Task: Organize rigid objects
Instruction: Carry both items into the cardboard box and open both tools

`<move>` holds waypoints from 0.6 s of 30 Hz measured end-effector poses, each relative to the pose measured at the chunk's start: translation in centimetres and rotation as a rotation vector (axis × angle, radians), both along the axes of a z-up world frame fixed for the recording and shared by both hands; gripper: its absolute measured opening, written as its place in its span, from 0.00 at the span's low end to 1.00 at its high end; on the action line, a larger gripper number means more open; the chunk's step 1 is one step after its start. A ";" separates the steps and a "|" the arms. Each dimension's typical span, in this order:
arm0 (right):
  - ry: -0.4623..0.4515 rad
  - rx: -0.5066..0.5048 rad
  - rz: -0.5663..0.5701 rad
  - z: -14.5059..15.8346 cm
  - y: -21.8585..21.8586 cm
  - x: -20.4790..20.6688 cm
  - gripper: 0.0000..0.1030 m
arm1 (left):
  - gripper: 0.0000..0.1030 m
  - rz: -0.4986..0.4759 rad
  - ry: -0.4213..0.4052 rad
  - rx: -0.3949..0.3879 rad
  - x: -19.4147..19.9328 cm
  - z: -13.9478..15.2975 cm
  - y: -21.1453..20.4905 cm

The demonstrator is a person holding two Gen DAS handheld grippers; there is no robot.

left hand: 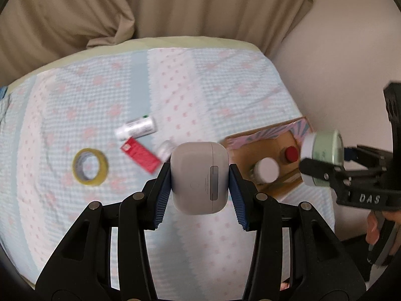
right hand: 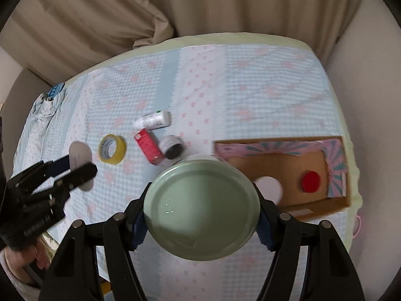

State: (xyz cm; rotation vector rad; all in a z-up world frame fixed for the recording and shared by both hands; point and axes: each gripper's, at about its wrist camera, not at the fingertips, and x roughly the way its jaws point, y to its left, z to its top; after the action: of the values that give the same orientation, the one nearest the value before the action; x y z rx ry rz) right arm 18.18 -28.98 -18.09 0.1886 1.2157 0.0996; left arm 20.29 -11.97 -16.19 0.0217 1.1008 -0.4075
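At the far left of the patterned blue-and-pink cloth (left hand: 75, 105), a roll of yellow tape (left hand: 90, 166) is laid flat; printing on the inside of its core is seen from the right wrist view but cannot be read. To its right a white bottle (left hand: 136, 127) is lying on its side, a small green mark showing near one end, its label too blurred to read. Just below it a red packet (left hand: 140, 158) is laid at a slant, with a white patch at its upper corner whose writing is illegible. Beside the packet a small grey jar (right hand: 172, 147) is tipped on its side, its dark mouth turned toward the camera.

A white earbud case (left hand: 199, 177) is clamped between the blue ribbed pads of the left gripper (left hand: 199, 179) and held above the cloth; fine grey print on the case is too small to read.

Further right, a green jar (right hand: 201, 210) with a white lid is gripped across its body by the right gripper (right hand: 201, 213), near the cardboard box (right hand: 250, 148). The letters "DAS" are read on the right gripper's black frame. Inside the box, a white-lidded jar (left hand: 266, 169) and a red-capped item (left hand: 291, 153) are seen standing.
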 end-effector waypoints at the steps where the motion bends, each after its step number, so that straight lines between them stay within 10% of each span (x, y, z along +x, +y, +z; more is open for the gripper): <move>1: -0.001 0.002 -0.004 0.0 -1.5 -0.5 0.64 | 0.40 0.003 0.006 -0.008 0.0 0.0 -1.2; 18: 0.116 -0.001 -0.092 -7.9 -18.8 -1.7 0.64 | 0.40 -0.123 0.169 0.058 3.4 -8.8 -21.2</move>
State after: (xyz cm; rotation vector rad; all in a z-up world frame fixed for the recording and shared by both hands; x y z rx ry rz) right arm 16.45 -47.78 -25.97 0.2516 1.3208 0.0082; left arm 23.66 -33.15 -25.04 0.1079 1.2822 -0.4942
